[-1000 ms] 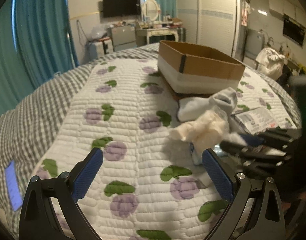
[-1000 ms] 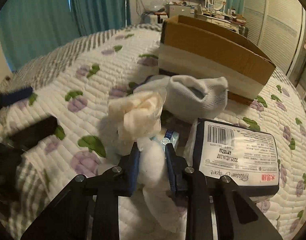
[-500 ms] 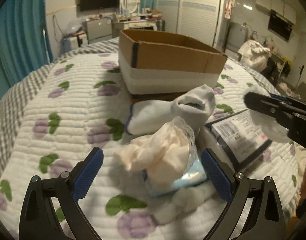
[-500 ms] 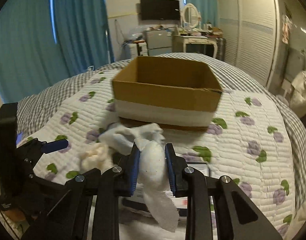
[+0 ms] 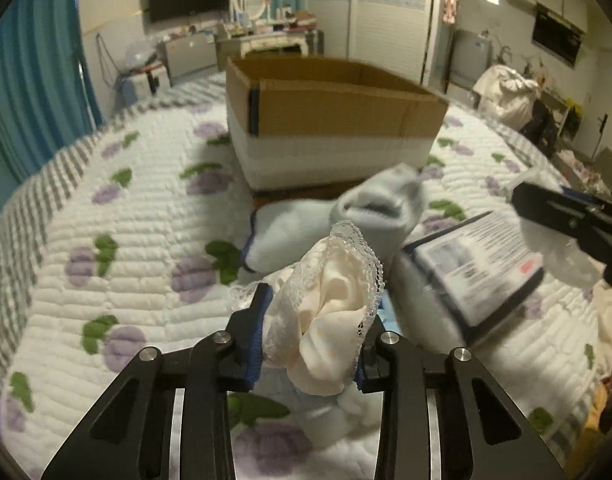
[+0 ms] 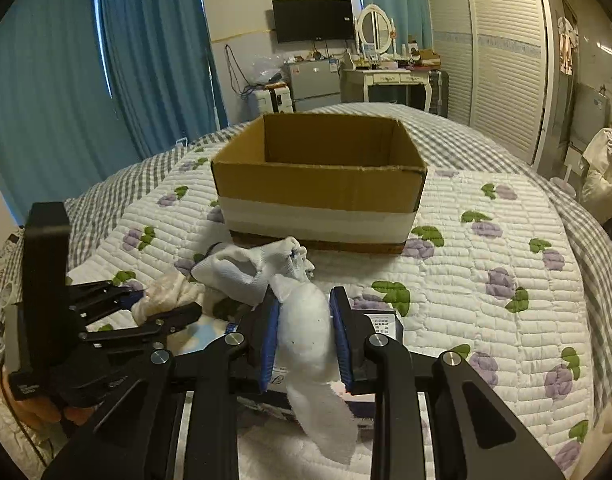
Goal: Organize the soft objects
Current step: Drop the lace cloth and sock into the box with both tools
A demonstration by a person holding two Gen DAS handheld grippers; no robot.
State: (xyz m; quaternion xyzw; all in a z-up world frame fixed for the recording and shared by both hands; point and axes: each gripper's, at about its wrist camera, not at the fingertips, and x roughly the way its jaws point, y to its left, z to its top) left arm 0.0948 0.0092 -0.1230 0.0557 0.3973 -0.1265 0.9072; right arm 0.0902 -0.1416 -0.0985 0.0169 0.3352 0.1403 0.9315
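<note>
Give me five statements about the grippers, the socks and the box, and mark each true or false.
1. The left gripper has its jaws shut on the cream lace cloth. True.
2. The right gripper is open. False: it is shut on the white sock.
3. The cardboard box already holds a sock. False: what shows of its inside is bare.
4. The pale blue sock lies in front of the box. True.
5. The box stands on a wooden table. False: on a quilted bedspread.
</note>
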